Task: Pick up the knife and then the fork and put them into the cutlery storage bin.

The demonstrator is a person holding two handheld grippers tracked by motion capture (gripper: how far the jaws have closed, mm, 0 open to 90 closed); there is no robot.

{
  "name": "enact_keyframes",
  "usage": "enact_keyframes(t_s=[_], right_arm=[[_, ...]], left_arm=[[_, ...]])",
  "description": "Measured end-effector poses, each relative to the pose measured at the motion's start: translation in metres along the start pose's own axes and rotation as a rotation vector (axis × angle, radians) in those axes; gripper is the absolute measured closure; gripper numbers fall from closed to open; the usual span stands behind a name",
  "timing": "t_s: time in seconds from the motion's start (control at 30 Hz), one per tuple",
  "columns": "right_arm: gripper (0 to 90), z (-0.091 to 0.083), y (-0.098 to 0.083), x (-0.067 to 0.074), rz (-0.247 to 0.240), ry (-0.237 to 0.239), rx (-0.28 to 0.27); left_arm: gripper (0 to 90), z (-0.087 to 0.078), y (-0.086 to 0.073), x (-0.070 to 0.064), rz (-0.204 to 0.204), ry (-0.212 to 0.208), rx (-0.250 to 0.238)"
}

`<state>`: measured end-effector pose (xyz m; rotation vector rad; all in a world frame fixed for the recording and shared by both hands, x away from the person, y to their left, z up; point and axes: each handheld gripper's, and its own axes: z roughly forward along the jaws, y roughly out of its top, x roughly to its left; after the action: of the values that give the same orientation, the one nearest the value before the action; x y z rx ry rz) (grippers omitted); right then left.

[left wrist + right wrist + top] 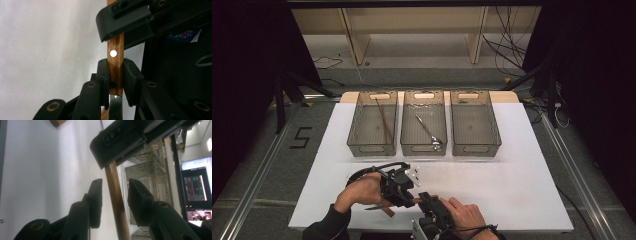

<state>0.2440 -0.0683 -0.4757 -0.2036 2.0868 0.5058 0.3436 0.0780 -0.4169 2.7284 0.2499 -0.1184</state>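
Left gripper view showed your left gripper [116, 75] clamped on a wooden handle [115, 50], its two black pads pressed flat against the brown, grained wood just below a small pale rivet. A strip of dull metal blade ran down behind the jaws and was cut off by the bottom edge, so its shape was hard to make out there. Your right gripper's [115, 195] black body crossed the top of that view and hid the handle's far end.

In the right gripper view, your right gripper had its jaws set narrowly on either side of the same handle, with a gap visible on each side; the pads were not touching it. A black block of the left gripper covered the handle above them.

From the high view, you held the knife [382, 207] low over the near edge of the white table [522, 190], both grippers close together, with the dark blade tip poking out to the left.

Beyond them stood three smoky, see-through plastic bins [424, 125] in a row. The left one held thin brown sticks [383, 120], the middle one a shiny metal spoon [430, 132], and the right one something too small to identify. Grey floor, loose cables and pale wooden shelving lay behind, with dark surroundings on both sides.
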Motion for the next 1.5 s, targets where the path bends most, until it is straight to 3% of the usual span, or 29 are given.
enact_keyframes(t_s=[0.03, 0.1, 0.2, 0.5, 0.67, 0.83, 0.97, 1.07, 1.23, 1.33, 1.5], right_arm=[[67.3, 0.000, 0.001, 0.002, -0.001, -0.003, 0.008], [69.4, 0.001, 0.001, 0.002, -0.060, -0.013, 0.013], [73.9, 0.002, 0.002, 0.003, -0.088, -0.022, 0.012], [80.8, 0.004, -0.001, 0.007, -0.141, -0.034, 0.035], [81.2, 0.002, -0.005, 0.002, -0.114, -0.030, 0.054], [81.2, 0.001, -0.013, -0.002, -0.126, -0.036, 0.075], [81.2, 0.001, -0.024, -0.003, -0.111, -0.040, 0.106], [81.2, -0.001, -0.033, -0.008, -0.094, -0.034, 0.135], [81.2, -0.004, -0.048, -0.017, -0.022, -0.026, 0.185], [81.2, -0.004, -0.058, -0.023, -0.022, -0.040, 0.218], [81.2, -0.005, -0.077, -0.039, 0.046, -0.053, 0.259]], left_arm=[[76.2, 0.000, 0.000, 0.000, 0.000, -0.001, 0.000], [76.2, 0.000, 0.000, 0.000, -0.002, -0.002, -0.001], [76.2, 0.000, 0.000, 0.000, -0.002, -0.005, -0.002], [75.0, 0.001, 0.002, 0.000, -0.018, -0.009, -0.006], [64.1, -0.005, -0.002, 0.003, -0.035, 0.009, -0.044], [40.9, -0.018, -0.008, 0.010, -0.106, 0.080, -0.128], [32.1, -0.030, -0.014, 0.016, -0.150, 0.116, -0.183], [28.8, -0.038, -0.021, 0.019, -0.174, 0.138, -0.223], [25.0, -0.048, -0.031, 0.023, -0.220, 0.193, -0.274], [22.1, -0.053, -0.037, 0.024, -0.245, 0.223, -0.320], [19.8, -0.056, -0.045, 0.025, -0.273, 0.250, -0.365]])
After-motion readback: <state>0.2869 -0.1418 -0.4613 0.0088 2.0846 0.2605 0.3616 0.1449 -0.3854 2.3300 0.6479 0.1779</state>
